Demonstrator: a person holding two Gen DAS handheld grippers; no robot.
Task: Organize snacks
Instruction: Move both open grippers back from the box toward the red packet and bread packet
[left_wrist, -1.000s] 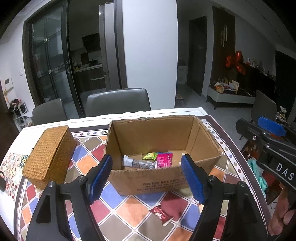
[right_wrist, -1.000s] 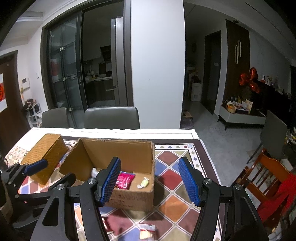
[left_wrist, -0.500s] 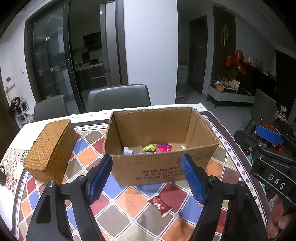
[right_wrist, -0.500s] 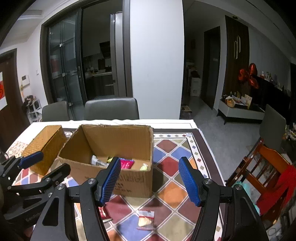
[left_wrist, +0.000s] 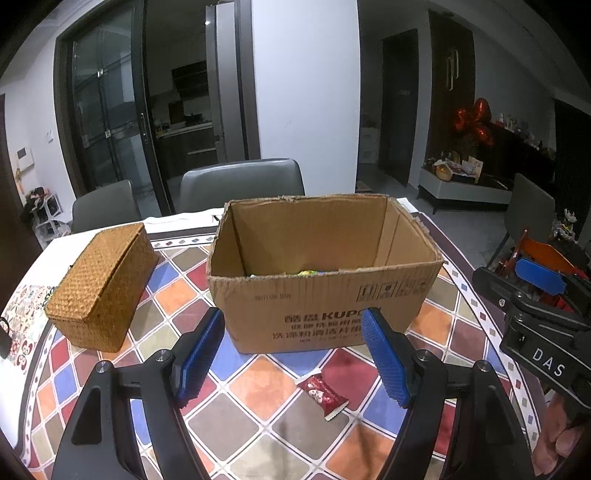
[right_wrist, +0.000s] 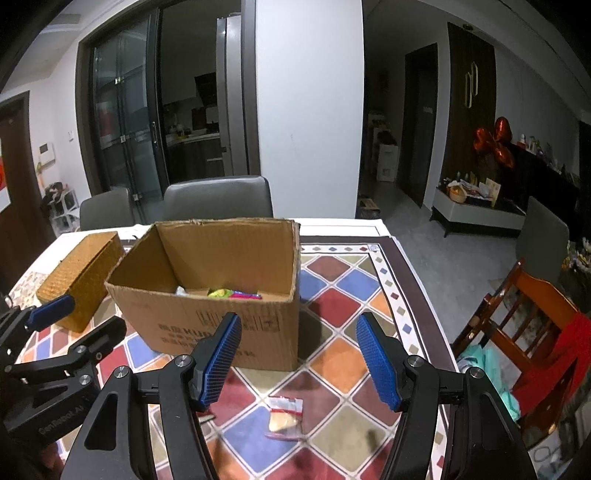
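An open cardboard box (left_wrist: 321, 295) stands on the table, with several snack packets (right_wrist: 232, 293) inside; it also shows in the right wrist view (right_wrist: 207, 321). A red wrapped snack (left_wrist: 323, 396) lies on the tablecloth in front of the box, between the tips of my open, empty left gripper (left_wrist: 291, 356). A clear packet with a red strip and a yellowish snack (right_wrist: 284, 415) lies on the cloth just below and between the tips of my open, empty right gripper (right_wrist: 299, 356).
A woven wicker box (left_wrist: 101, 288) with its lid on sits left of the cardboard box. The table has a diamond-patterned cloth (left_wrist: 177, 291). Grey chairs (left_wrist: 240, 182) stand behind the table; a wooden chair (right_wrist: 524, 321) with red cloth stands at the right.
Both grippers have pulled back and dropped lower, away from the box. The box's inside is now mostly hidden behind its front wall. The two loose snacks now show nearer the fingertips.
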